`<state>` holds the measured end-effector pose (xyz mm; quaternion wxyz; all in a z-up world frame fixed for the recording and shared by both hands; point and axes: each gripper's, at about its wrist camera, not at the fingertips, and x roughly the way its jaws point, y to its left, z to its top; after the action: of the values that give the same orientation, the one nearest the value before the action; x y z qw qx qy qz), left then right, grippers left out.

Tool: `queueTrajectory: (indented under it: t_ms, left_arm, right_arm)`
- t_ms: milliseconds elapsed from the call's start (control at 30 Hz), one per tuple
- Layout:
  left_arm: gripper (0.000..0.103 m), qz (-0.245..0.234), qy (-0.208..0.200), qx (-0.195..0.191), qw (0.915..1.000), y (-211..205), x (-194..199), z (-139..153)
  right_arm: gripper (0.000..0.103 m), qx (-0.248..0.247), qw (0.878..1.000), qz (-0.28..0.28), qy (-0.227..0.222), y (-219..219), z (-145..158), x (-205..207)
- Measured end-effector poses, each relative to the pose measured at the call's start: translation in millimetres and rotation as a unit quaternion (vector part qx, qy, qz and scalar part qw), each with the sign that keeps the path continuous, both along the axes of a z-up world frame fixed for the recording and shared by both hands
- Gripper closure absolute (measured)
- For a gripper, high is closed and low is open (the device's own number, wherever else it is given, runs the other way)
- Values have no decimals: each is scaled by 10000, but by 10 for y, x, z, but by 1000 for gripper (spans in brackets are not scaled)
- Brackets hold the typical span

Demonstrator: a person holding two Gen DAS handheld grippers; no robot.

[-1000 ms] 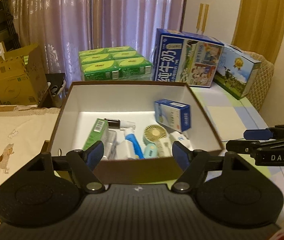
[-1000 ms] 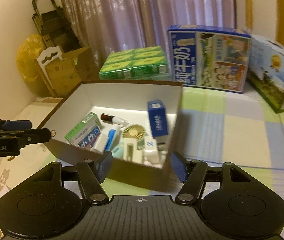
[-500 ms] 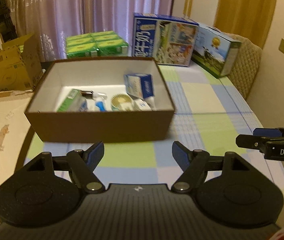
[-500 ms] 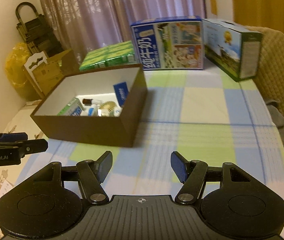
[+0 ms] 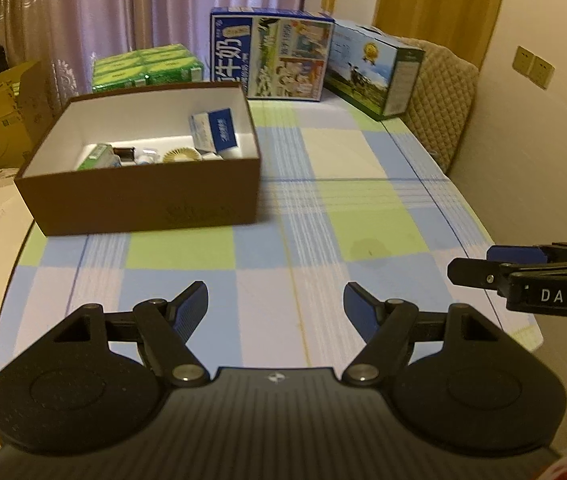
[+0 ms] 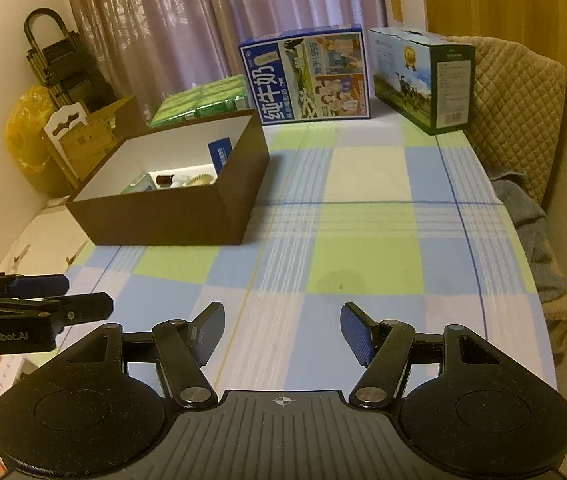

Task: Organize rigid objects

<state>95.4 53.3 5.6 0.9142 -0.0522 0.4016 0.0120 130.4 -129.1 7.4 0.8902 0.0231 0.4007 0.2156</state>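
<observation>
Risk looks small, in my judgement: both tools hang empty over the checked worktop [image 5: 363, 152], so the main hazard is a careless reach clipping the brown box [image 5: 143, 200] at eleven o'clock and tipping its upright blue carton [image 5: 215, 130]. Left tool [image 5: 275, 304] stands wide with nothing between its fingers; right tool [image 6: 281, 330] is parted somewhat narrower, also bare. Sorted items already lie inside the box. Readable writing: "DAS" on the right tool's side, "GenRobot.AI" on the left's, and "纯牛奶" on the milk case [image 6: 307, 76] at twelve o'clock.
</observation>
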Motion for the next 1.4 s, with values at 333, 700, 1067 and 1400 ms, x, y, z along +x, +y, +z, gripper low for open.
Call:
queueTrajectory:
  t_ms: [333,700,1067,1400]
  left_arm:
    - [31,-196,67,-46,9998,-288,-234,-53]
    - [31,-277,14,-39,9996,-426,-402,-41]
    - [31,-308,-34,-39,9995,-457,-447,-15]
    - [31,-316,-28,-40,9995,-464,-440,-20]
  right_arm:
    - [41,-95,9999,-98,64,-167,1,-342]
    - [41,-94,9998,-167,93,-237,-17,-560]
    - [41,-89,9998,-190,71,-245,-4,-602]
    - [42,-77,9997,-227,70,-261,-7,-607]
